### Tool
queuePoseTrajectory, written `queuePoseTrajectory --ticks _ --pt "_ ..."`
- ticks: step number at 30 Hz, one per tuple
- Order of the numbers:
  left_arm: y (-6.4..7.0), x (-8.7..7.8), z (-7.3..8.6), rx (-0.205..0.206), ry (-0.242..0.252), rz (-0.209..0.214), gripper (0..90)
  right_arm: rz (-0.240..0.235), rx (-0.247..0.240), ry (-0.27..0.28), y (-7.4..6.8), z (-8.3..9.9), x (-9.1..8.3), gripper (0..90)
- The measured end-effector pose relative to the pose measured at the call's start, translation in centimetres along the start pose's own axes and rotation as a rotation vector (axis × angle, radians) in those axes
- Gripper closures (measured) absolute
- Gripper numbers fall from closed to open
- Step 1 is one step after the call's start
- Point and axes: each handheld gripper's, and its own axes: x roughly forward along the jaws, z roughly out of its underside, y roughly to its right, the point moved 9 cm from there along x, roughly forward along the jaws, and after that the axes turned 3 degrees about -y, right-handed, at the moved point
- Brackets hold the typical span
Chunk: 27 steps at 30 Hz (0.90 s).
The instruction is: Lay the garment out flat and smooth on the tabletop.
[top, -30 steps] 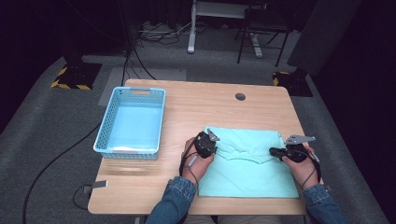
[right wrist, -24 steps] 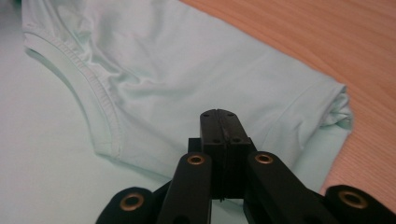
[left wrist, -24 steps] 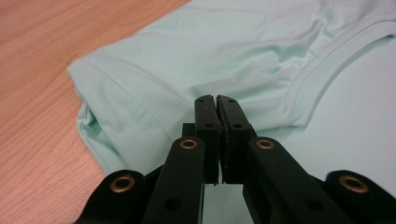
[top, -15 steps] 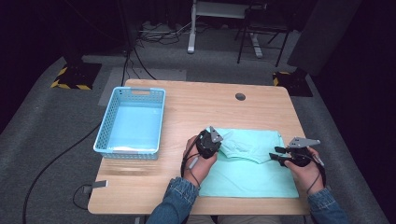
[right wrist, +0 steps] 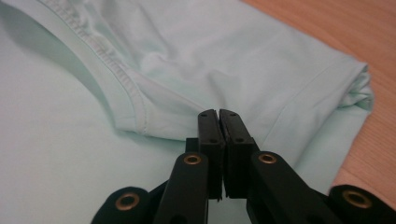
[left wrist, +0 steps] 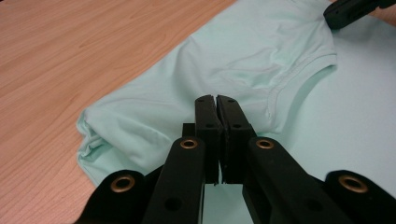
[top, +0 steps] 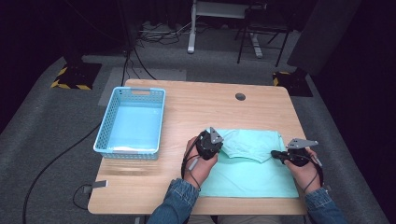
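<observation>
One mint-green garment [top: 254,163], a T-shirt by the look of the stitched hems, lies flat on the wooden table [top: 187,107], near the person's edge and well to the right of the blue basket [top: 130,120]. Its far part is folded back toward the person over the layer beneath, so a sleeve hem curves across the middle.

Left gripper [left wrist: 215,100]: jaws pressed together, tips resting on the folded-over flap near the garment's left edge. No cloth shows between the jaws in the left gripper view; whether any is pinched beneath, cannot tell. Right gripper [right wrist: 218,113]: jaws likewise together, tips at the flap just beside the hemmed sleeve end, on the garment's right side. Same doubt about cloth held.

Handling, judged: thin knit fabric, light, soft and limp. It will drape and sag from any single hold, and layers can slide on each other, so a pinch may catch one layer or two. Not fragile. Best holds appear to be the doubled hems or the folded edge at the two outer corners, one gripper each, kept level so the fold stays square.

Count: garment, one. Basket, one, standing left of the garment, with a pale flat lining at its bottom. Grippers, two. Round grommet hole [top: 240,96] in the table beyond the garment, one.
</observation>
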Motion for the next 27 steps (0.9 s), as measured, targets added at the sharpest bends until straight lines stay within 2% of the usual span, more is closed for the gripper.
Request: queuePoseTrajectory --ticks 4,8,16,21,24,26,27 --pt "0.6 -0.8 0.3 0.011 0.000 0.008 87.5 0.005 -0.010 0.032 -0.4 -0.5 -1.8 88.3" --pt "2.0 -1.6 0.9 0.062 -0.023 0.017 87.5 -0.004 -0.035 0.039 -1.5 -0.5 -3.7 88.2" --pt "4.0 -3.8 2.8 0.060 -0.035 0.061 87.5 -0.053 -0.061 0.030 -4.1 1.1 -6.3 88.2" --pt "5.3 -4.7 3.5 0.080 -0.047 0.087 87.5 -0.079 -0.081 0.024 -5.5 1.5 -7.4 88.1" --pt "5.2 -4.5 3.5 0.077 -0.062 0.102 87.5 -0.102 -0.089 0.014 -5.9 1.4 -7.7 88.1" --pt "4.3 -3.8 3.1 0.068 -0.072 0.103 87.5 -0.112 -0.091 0.003 -5.7 1.0 -7.3 88.2" --pt "3.3 -3.1 2.4 0.069 -0.072 0.098 87.5 -0.117 -0.087 0.002 -5.3 0.5 -6.9 88.2"
